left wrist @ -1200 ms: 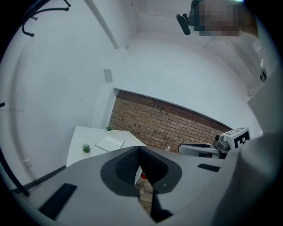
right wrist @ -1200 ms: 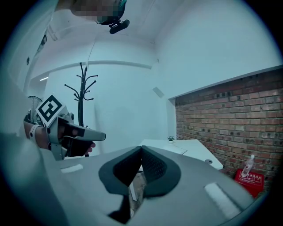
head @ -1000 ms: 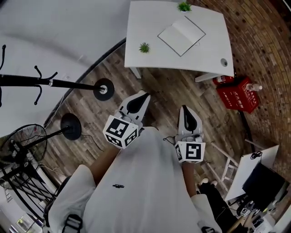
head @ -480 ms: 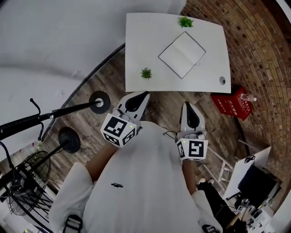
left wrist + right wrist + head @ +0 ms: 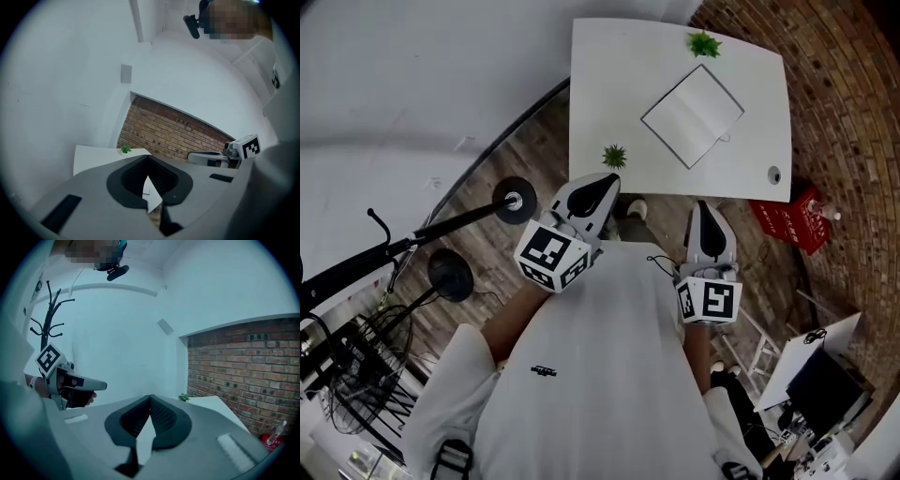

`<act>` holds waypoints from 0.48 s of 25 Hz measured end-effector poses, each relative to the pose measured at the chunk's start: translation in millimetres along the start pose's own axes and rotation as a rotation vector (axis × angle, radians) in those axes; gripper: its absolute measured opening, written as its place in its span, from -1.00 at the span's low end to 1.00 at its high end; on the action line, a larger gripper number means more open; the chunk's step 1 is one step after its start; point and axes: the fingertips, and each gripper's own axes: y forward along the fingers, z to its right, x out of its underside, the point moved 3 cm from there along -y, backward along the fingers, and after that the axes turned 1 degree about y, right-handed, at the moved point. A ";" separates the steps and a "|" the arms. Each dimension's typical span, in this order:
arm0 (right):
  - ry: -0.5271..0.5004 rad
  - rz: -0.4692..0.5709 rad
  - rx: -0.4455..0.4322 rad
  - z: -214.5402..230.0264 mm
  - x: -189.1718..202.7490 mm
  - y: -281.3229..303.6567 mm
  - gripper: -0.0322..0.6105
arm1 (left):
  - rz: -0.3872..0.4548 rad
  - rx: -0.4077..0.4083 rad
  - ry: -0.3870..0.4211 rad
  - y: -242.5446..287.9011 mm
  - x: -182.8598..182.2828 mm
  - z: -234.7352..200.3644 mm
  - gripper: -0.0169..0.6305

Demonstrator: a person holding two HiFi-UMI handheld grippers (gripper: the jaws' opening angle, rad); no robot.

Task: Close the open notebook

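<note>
Notebook point(image 5: 692, 116) lies open and flat on the white worktop point(image 5: 609, 84), turned corner-on, right of centre and toward the far side. Nothing touches it. Step in hand, as I judge it: the approach, with closing not begun. Both grippers hang short of the near edge of the worktop, well apart from the pages. Left gripper point(image 5: 602, 183) has its fingers closed tip to tip on nothing, and right gripper point(image 5: 705, 208) has the same, closed and empty. Next move probably calls for carrying one gripper over the worktop to a page edge, getting the fingers under or onto one half, and folding it across the spine. The other gripper could steady the far half. Far plant point(image 5: 704, 43) sits just beyond the notebook's far corner; near plant point(image 5: 614, 156) stands near the left front edge, so the reach should pass clear of it. Only the head view shows the whole notebook, plus the coat stand point(image 5: 441, 230) on the floor at left. The left gripper view gives a worktop corner with a plant and the brick wall point(image 5: 173, 133), but no readable notebook. The right gripper view adds the red crate point(image 5: 274, 439) low at right.
</note>
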 end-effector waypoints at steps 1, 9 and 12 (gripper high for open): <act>0.008 -0.001 -0.006 3.0 0.9 1.7 -0.86 | -0.003 -0.011 -0.001 1.6 0.2 0.7 -0.93; 0.044 -0.015 -0.032 25.0 9.4 14.8 -0.86 | -0.053 -0.028 0.011 26.7 2.3 8.1 -0.93; 0.074 -0.025 -0.019 45.1 16.2 18.5 -0.86 | -0.073 -0.019 0.026 46.6 1.7 15.6 -0.93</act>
